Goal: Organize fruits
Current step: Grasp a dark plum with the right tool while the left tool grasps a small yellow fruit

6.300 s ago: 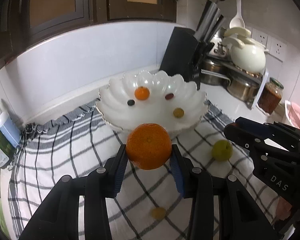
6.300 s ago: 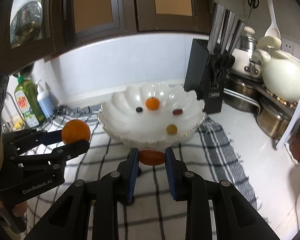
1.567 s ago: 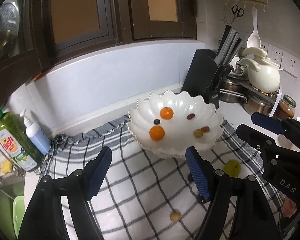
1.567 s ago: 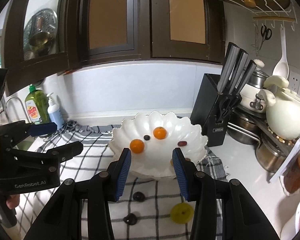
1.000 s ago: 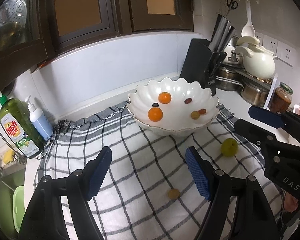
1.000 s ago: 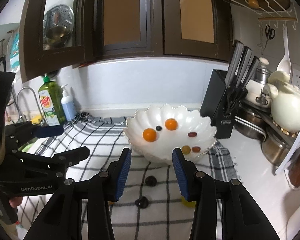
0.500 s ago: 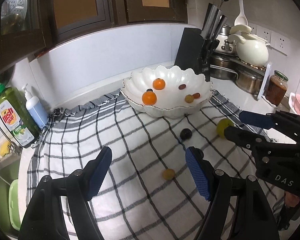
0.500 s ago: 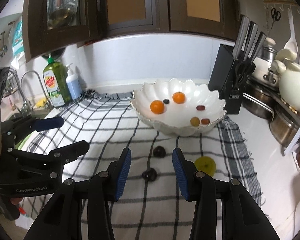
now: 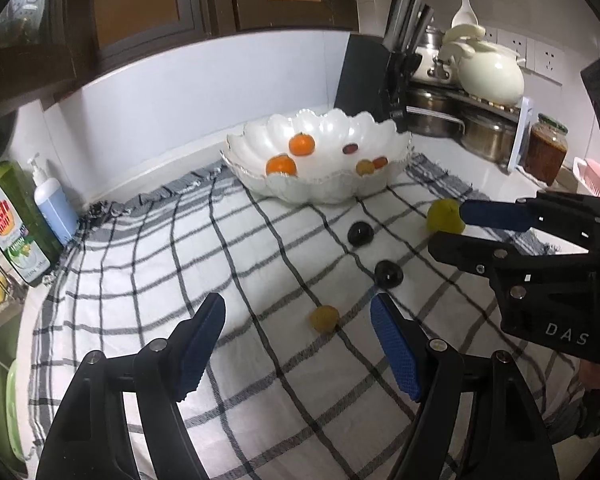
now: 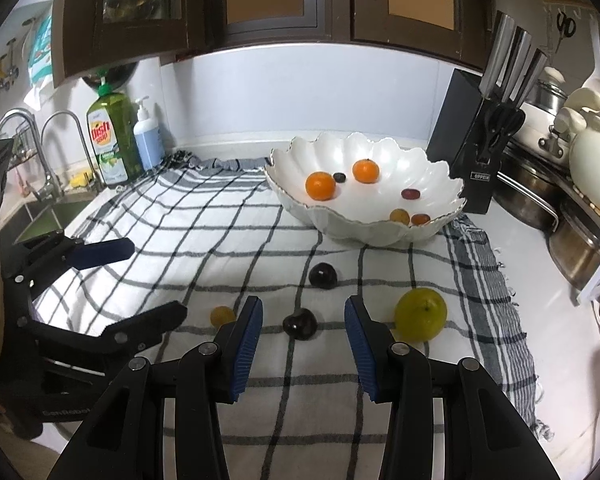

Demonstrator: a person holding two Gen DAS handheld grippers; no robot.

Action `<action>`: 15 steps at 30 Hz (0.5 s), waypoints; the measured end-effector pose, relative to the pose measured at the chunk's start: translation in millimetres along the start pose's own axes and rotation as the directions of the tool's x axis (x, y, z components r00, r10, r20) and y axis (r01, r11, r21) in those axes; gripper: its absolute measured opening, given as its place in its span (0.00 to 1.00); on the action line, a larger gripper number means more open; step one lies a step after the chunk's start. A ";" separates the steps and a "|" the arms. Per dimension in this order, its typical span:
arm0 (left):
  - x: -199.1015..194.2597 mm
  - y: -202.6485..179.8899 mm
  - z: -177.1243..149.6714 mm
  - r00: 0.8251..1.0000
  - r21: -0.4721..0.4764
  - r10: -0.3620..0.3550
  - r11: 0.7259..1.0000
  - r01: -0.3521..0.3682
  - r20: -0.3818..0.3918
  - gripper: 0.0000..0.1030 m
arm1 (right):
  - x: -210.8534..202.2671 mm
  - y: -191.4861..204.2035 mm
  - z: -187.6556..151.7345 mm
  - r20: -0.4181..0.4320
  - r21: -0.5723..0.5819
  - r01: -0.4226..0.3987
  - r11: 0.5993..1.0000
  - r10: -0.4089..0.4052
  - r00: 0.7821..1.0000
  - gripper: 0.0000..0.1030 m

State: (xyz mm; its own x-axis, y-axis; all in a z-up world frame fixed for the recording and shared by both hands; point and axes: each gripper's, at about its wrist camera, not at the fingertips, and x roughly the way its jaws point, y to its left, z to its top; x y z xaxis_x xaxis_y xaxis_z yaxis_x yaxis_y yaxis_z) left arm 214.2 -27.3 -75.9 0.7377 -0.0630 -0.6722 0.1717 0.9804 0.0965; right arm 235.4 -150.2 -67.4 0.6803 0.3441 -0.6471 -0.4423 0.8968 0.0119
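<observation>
Your left gripper (image 9: 298, 322) hovers above the checked cloth (image 9: 148, 264) with its jaws spread wide and nothing between them; the small yellow fruit (image 9: 324, 319) lies on the cloth in the gap ahead of its blue pads (image 9: 396, 354). Your right gripper (image 10: 304, 330) is likewise spread and holds nothing; the nearer dark fruit (image 10: 299, 323) sits on the cloth between its fingertips as seen from the right wrist, untouched. The farther dark fruit (image 10: 323, 275) lies beyond it, toward the white scalloped bowl (image 10: 380, 230); the yellow-green fruit (image 10: 420, 313) rests on the cloth just right of the right gripper's right finger.

The bowl stands at the far side of the cloth and holds 2 oranges (image 10: 320, 185), 1 dark grape (image 10: 340, 177), 1 reddish grape (image 10: 410, 193), 1 yellowish fruit (image 10: 399, 215) and 1 small red fruit (image 10: 420, 219); the last 2 lie side by side near the bowl's front wall.

Behind the bowl to the right stands the black knife block (image 10: 474, 176); a green dish soap bottle (image 10: 110, 140) and a blue pump bottle (image 10: 147, 138) stand at the far left beside the sink (image 10: 44, 220); a cream kettle (image 9: 488, 74) and steel pots (image 9: 480, 140) occupy the right corner.
</observation>
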 end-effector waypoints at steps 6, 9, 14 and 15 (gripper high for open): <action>15.4 -0.4 -9.1 1.000 0.007 -0.018 1.000 0.019 -0.014 0.68 | 14.1 1.6 -6.4 -0.024 -0.021 0.002 1.000 -0.002 1.000 0.43; 24.0 -1.2 -10.3 0.999 0.012 -0.029 1.000 0.029 -0.026 0.63 | 21.4 1.0 -8.2 -0.036 -0.031 0.001 1.000 -0.002 0.999 0.43; 34.8 -2.8 -13.2 0.998 0.020 -0.043 0.999 0.044 -0.042 0.58 | 33.1 -1.8 -9.4 -0.051 -0.033 -0.011 0.999 0.009 0.999 0.43; 36.5 -3.3 -13.3 0.998 0.022 -0.044 0.999 0.045 -0.045 0.58 | 35.8 -2.0 -9.9 -0.058 -0.031 -0.012 0.999 0.010 0.998 0.43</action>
State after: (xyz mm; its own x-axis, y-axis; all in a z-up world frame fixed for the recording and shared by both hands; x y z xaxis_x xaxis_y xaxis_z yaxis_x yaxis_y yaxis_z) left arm 231.9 -30.3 -110.5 0.6994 -0.0974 -0.7080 0.2190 0.9722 0.0825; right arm 254.8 -142.5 -98.1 0.6410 0.3369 -0.6897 -0.4686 0.8834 -0.0041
